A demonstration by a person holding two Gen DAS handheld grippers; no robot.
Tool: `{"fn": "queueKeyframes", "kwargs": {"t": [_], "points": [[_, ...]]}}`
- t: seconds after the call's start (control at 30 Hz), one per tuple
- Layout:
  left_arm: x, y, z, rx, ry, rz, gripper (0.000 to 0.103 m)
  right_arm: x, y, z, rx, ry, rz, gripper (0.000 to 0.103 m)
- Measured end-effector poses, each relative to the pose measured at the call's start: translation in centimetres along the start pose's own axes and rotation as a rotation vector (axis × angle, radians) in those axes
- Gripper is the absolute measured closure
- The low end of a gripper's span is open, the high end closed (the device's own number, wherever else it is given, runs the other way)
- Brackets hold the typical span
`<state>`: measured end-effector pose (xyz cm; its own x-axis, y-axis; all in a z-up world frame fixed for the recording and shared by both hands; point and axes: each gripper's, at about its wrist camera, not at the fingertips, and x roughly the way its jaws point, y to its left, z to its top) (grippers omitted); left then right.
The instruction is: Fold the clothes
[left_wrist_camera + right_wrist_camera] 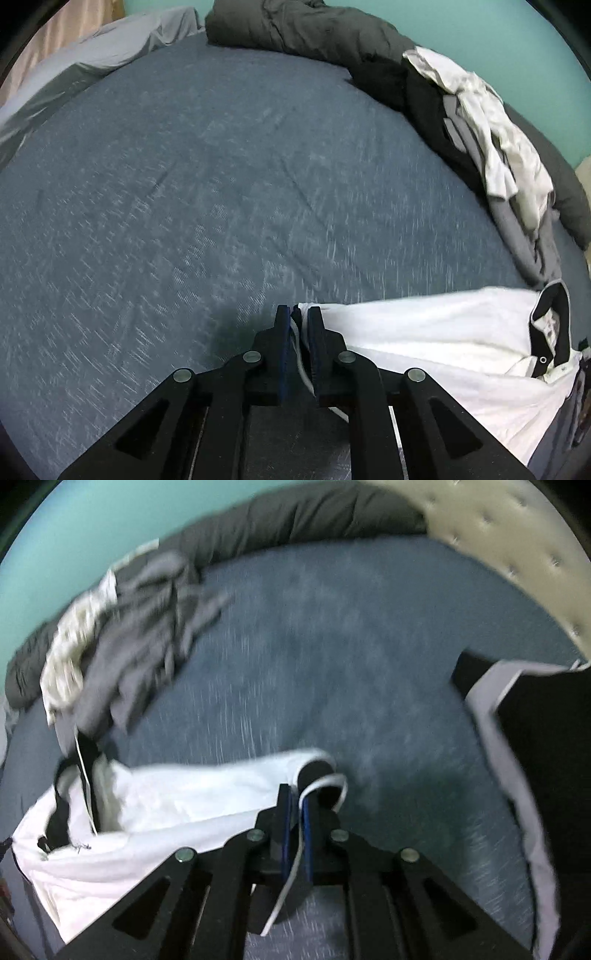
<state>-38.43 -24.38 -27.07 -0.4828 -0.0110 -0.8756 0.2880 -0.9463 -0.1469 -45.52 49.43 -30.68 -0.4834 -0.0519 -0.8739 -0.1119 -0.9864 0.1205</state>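
Your left gripper (299, 314) and right gripper (295, 794): jaws of both clenched on white shirt (424, 332), lower right of left view, stretched above bed (221, 184). Mid-fold, likely. Next: keep edge taut, lower evenly.

Bed (221, 177) in blue-grey sheet. Lying on it: white shirt (424, 332) near front, heap of grey and white clothes (491, 155) at far side, dark rolled duvet (314, 33) along edge.
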Motion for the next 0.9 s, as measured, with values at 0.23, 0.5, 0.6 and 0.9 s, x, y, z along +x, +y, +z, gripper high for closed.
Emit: {"fn": "queueKeyframes", "kwargs": {"t": [0.23, 0.5, 0.6, 0.9], "points": [[-3.7, -3.1, 0.8, 0.057, -0.128, 0.059, 0.077, -2.7, 2.4, 0.3, -0.05, -0.148, -0.038, 0.073], [-4.9, -14.7, 1.3, 0.265, -0.143, -0.132, 0.07, -2.6, 12.3, 0.2, -0.274, -0.156, 0.179, 0.07], [-4.1, -19.0, 0.2, 0.321, -0.086, -0.237, 0.067, -2.6, 16.0, 0.1, -0.358, -0.158, 0.26, 0.07], [0.7, -29.5, -2.8, 0.472, -0.001, -0.312, 0.055, -1.4, 23.0, -2.0, -0.52, -0.123, 0.36, 0.07]]}}
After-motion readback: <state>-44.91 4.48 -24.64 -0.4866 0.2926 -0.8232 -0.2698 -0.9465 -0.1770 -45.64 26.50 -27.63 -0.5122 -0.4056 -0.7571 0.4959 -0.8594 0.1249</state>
